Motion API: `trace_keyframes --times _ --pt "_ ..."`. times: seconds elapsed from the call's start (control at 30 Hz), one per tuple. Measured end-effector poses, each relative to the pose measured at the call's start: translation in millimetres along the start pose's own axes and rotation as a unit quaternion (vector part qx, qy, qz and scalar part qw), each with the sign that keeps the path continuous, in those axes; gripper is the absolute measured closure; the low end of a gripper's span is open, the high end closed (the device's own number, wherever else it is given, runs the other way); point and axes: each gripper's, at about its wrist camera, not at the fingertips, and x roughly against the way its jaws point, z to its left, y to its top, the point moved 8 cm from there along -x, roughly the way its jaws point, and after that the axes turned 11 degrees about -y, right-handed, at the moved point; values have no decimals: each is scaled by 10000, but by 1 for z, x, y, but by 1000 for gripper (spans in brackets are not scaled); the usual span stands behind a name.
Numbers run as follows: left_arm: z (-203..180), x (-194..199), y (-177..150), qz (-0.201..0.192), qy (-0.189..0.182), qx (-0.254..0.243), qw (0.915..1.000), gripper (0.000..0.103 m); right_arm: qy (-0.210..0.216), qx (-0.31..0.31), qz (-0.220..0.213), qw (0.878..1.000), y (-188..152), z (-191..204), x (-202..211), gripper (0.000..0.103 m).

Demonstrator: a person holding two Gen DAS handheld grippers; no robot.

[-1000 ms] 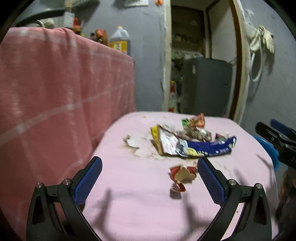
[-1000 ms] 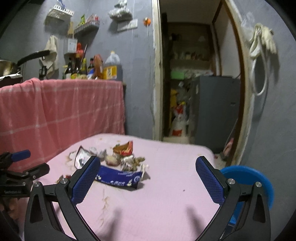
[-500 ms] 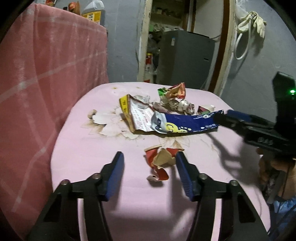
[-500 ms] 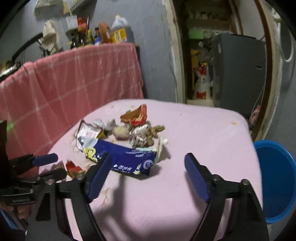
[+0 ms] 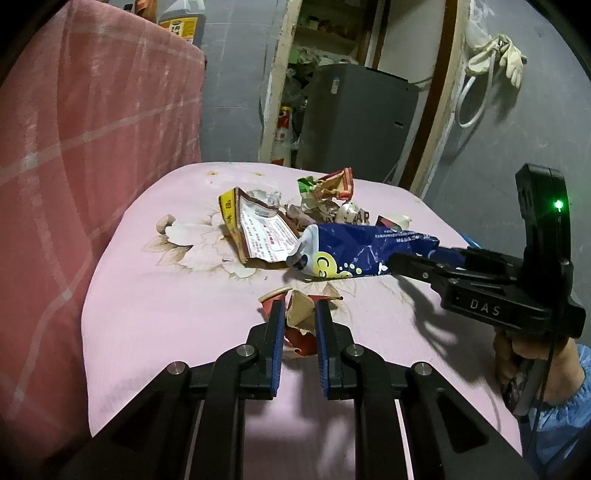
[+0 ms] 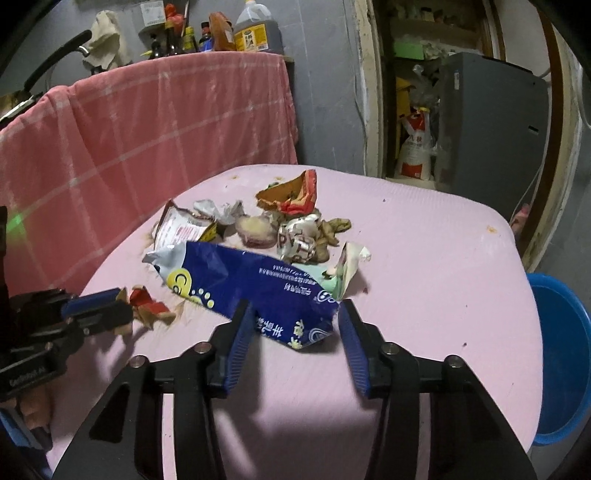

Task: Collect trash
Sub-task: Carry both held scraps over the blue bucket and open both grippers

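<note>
A lived-in home kitchen: oil jug [image 6: 255,31] and sauce bottles [image 6: 181,37] crowd a shelf above a pink cloth [image 6: 147,122], a grey fridge [image 6: 491,125] stands past the doorway, and rubber gloves [image 5: 496,59] hang on the wall.

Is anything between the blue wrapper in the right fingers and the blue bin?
Nothing visible: from the blue wrapper to the blue bin beside the table's edge lies only bare pink tabletop.

Left wrist view: low and close over pink table [image 5: 177,306], facing doorway at top centre; right gripper [image 5: 406,264] enters from right edge. Right wrist view: same table [image 6: 436,258] from further right, left gripper [image 6: 110,306] at left edge. Both share blue wrapper [image 5: 362,254] [image 6: 258,284].
</note>
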Motion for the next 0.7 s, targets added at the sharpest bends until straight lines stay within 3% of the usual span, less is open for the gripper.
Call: trace_keyframes --times 0.03,0.27,0.5,0.7 --pt "0 1 0 -13 10 8 10000 90 -5 -7 0 10000 0 0 1 78" --pt "-1 8 1 -205 -25 21 9998 91 13 -19 -106 9999 -7 4 13 93" --pt "-14 19 8 -489 -58 -7 9988 91 -193 -257 -938 9951 -7 -4 53 97" --pt "-41 25 33 -1045 -119 -173 9943 91 -426 -646 -1831 9801 3 -21 92 97"
